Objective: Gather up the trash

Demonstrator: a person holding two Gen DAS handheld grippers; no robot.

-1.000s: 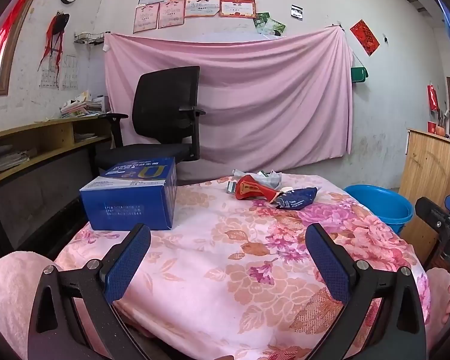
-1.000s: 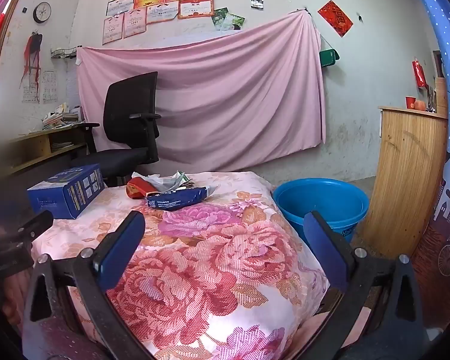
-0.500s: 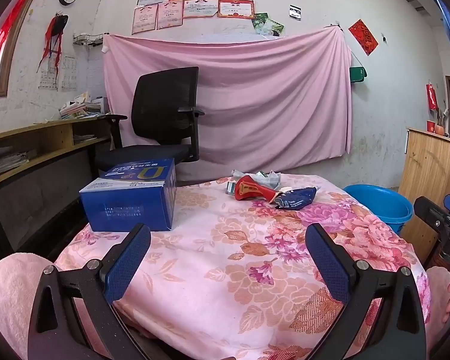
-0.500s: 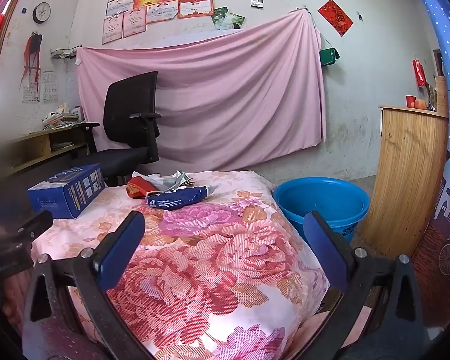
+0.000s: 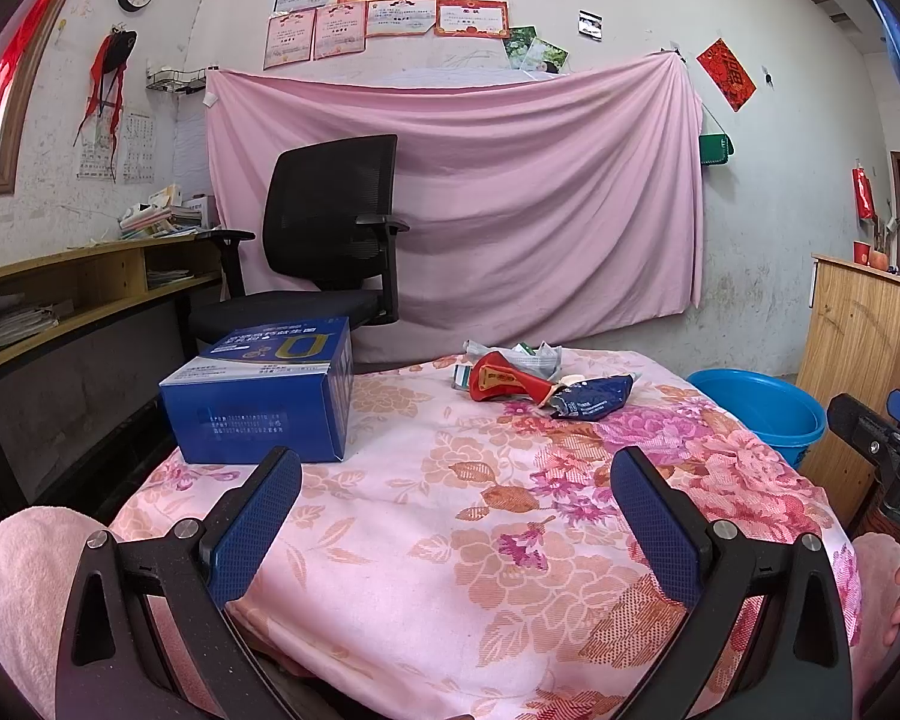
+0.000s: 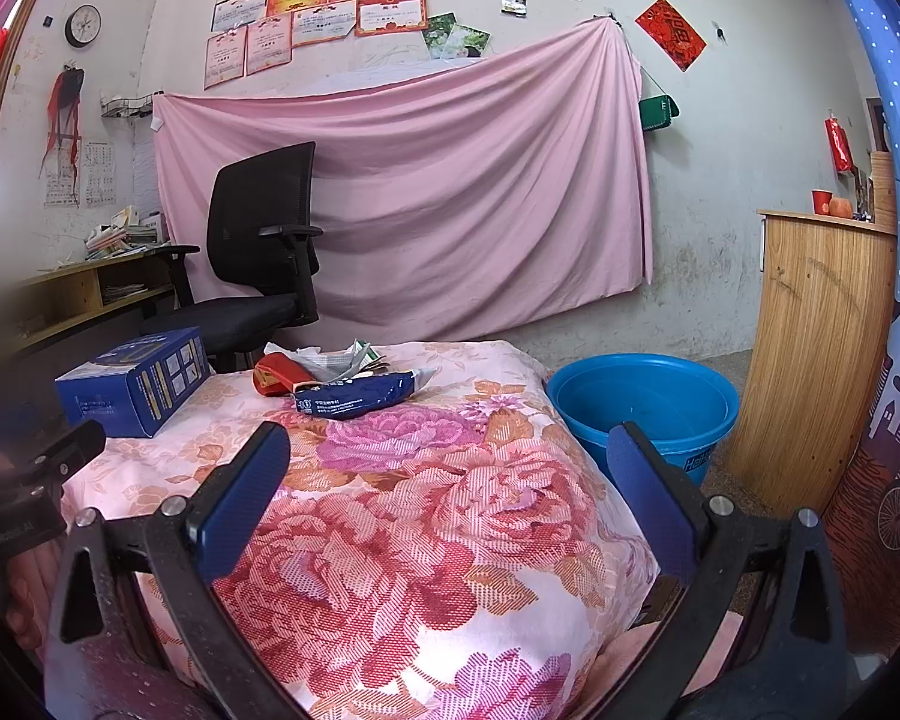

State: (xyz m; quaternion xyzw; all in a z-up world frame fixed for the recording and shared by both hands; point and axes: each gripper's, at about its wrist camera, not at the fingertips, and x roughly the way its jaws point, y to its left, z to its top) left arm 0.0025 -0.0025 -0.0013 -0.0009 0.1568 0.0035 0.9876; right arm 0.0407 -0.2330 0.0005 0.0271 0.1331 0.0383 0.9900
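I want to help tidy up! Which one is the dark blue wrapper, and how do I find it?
Start at the table under the pink flowered cloth and look to its far edge, where a small heap of litter lies. The crumpled dark blue foil wrapper is at the heap's right end, touching a shiny red packet. It alone is navy with white print.

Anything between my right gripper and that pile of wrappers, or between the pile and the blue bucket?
Nothing visible. Only bare flowered cloth lies between the open right gripper and the wrappers. The blue box sits off to the left. The bucket stands open beside the table.
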